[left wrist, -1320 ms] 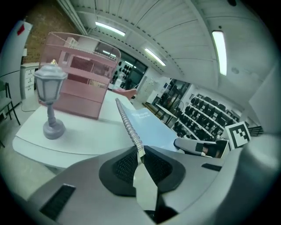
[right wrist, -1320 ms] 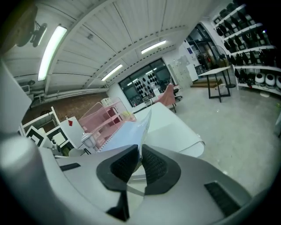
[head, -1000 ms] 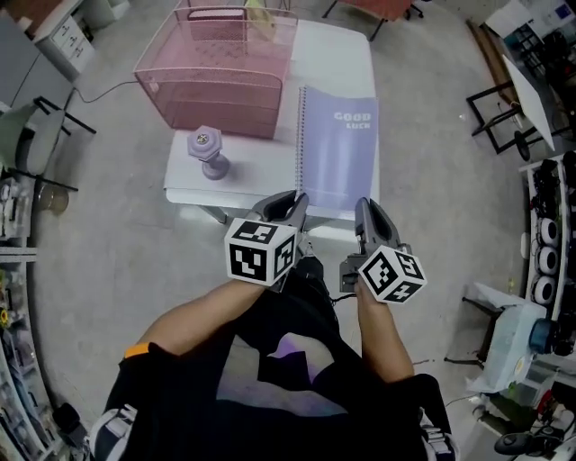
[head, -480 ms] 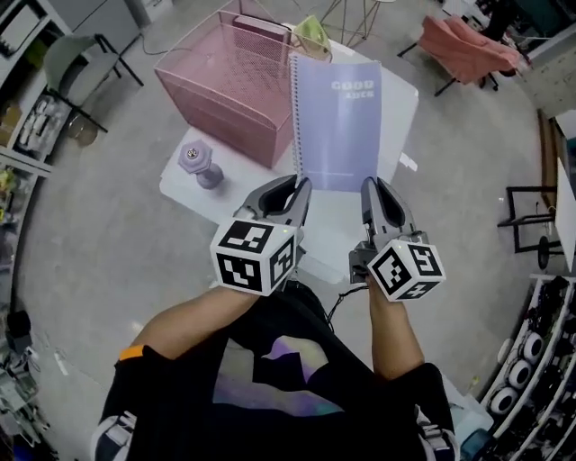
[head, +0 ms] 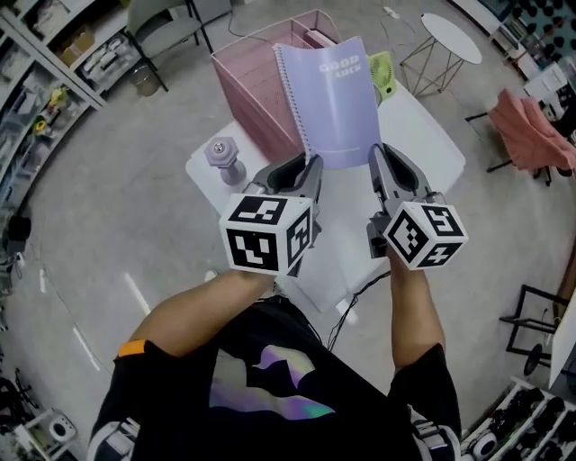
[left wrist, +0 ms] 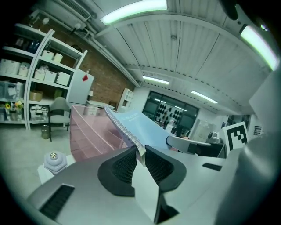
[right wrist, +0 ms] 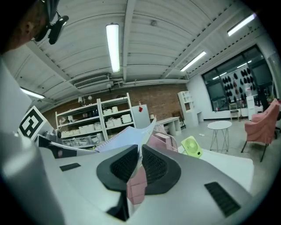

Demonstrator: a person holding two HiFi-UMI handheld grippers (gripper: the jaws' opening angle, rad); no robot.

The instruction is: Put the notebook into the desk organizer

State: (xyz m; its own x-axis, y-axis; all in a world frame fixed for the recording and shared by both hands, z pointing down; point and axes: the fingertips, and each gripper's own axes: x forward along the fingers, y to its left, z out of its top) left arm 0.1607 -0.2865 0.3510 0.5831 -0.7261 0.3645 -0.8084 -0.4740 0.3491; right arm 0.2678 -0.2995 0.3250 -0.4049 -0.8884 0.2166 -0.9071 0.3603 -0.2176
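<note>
Black-padded jaws of the left gripper [left wrist: 140, 153] sit on the spiral corner of the notebook [head: 335, 99] but are opening; right gripper [right wrist: 139, 153] jaws clamp the other near corner. Notebook's up off the desk [head: 423, 135], tilted, just before the pink mesh organizer [head: 256, 76]. Imo right grip must hold firm; stand it upright, lower into a slot w/o snagging the wire.

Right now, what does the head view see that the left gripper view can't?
Only the head view shows the green fan, the round white table and the person's arms. Only the left gripper view shows ceiling lights and the left gripper's jaws opening, the notebook's spiral edge between them. Both show the notebook, the pink desk organizer and the small lilac dumbbell.
</note>
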